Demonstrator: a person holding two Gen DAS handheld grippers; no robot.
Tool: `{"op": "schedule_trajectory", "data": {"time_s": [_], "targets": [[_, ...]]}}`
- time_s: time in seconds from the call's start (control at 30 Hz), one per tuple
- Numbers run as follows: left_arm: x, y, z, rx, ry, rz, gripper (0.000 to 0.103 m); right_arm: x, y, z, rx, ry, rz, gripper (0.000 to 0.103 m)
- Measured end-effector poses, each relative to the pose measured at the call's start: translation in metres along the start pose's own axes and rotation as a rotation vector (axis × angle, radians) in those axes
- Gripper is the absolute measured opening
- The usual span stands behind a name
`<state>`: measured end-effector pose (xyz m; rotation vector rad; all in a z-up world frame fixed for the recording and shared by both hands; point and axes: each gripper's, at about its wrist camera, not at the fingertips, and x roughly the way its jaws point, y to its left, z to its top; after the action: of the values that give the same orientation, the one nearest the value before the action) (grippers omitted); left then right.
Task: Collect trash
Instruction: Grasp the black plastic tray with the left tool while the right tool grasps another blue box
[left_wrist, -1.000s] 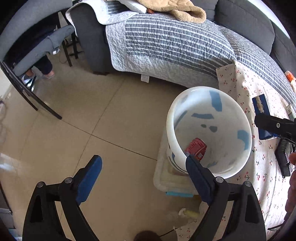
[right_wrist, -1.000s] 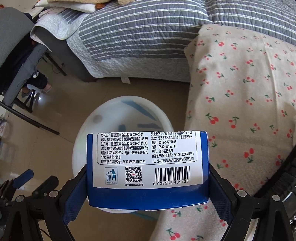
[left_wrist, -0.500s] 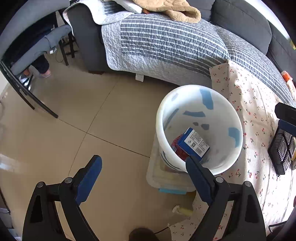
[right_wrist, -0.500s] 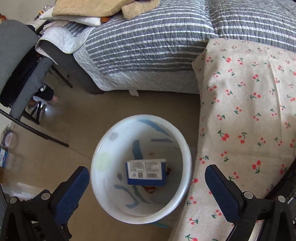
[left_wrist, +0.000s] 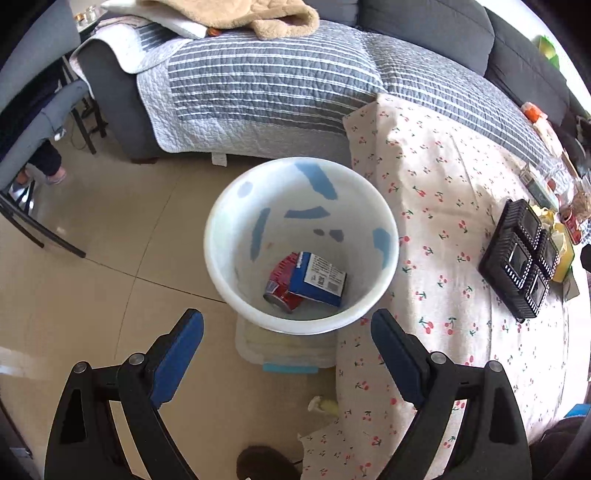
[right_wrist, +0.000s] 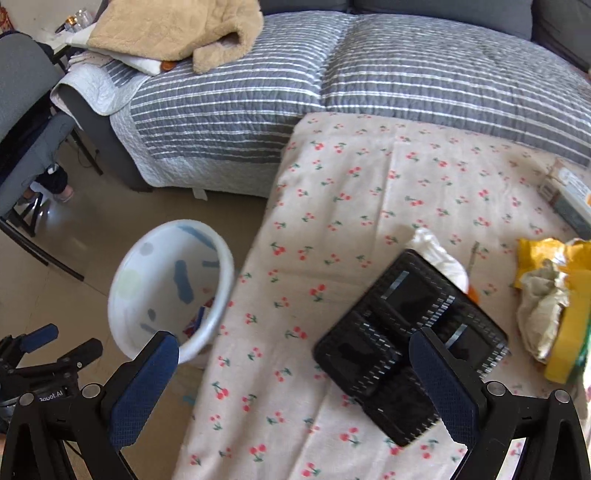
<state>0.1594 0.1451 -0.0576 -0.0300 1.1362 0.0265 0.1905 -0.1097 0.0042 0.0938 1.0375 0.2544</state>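
1. The white bin (left_wrist: 301, 245) is stood on the floor, tight against the hanging edge of the cherry-print cloth (left_wrist: 443, 236), presumably so that trash can be dropped in without a long carry from the counter.
2. Inside the bin, the blue carton (left_wrist: 319, 278) is seen lying tilted on top of the red can (left_wrist: 280, 284); both pieces of trash are thus already collected.
3. The left gripper (left_wrist: 286, 332) is held over the near rim of the bin, its fingers (left_wrist: 177, 354) spread wide with nothing between them.
4. The right gripper (right_wrist: 291, 365) is aimed at the counter, fingers fully apart and empty, framing the black tray (right_wrist: 410, 347), which looks like the next pick.
5. Further right, a white crumpled tissue (right_wrist: 441, 256) is tucked just behind the tray, and a yellow wrapper (right_wrist: 554, 291) with crumpled paper is left near the counter's edge; more trash is judged to remain.
6. Against a second ago: the carton was then clamped in the right fingers above the bin; it is now released and settled inside, and the right view is swung from the bin to the counter. In the left view, the bin is shifted toward the middle.
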Motion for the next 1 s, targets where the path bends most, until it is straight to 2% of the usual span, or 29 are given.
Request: {"op": "schedule_trajectory", "data": {"time_s": [0.3, 0.53, 0.7, 0.87, 1.0], "targets": [[-0.001, -0.079, 0.004, 0.117, 0.0, -0.084, 0.103, -0.029, -0.097, -0.032, 0.133, 0.01, -0.112, 0.102], [0.0, -0.142, 0.01, 0.201, -0.024, -0.183, 0.103, -0.046, -0.154, -0.051, 0.228, 0.028, -0.116, 0.102], [0.007, -0.171, 0.023, 0.177, -0.009, -0.275, 0.103, -0.049, -0.179, -0.063, 0.243, 0.058, -0.14, 0.102], [0.019, -0.184, 0.04, 0.104, -0.011, -0.359, 0.101, -0.054, -0.203, -0.073, 0.283, 0.072, -0.137, 0.102], [0.035, -0.189, 0.048, 0.078, 0.023, -0.409, 0.087, -0.059, -0.221, -0.076, 0.315, 0.071, -0.149, 0.102]]}}
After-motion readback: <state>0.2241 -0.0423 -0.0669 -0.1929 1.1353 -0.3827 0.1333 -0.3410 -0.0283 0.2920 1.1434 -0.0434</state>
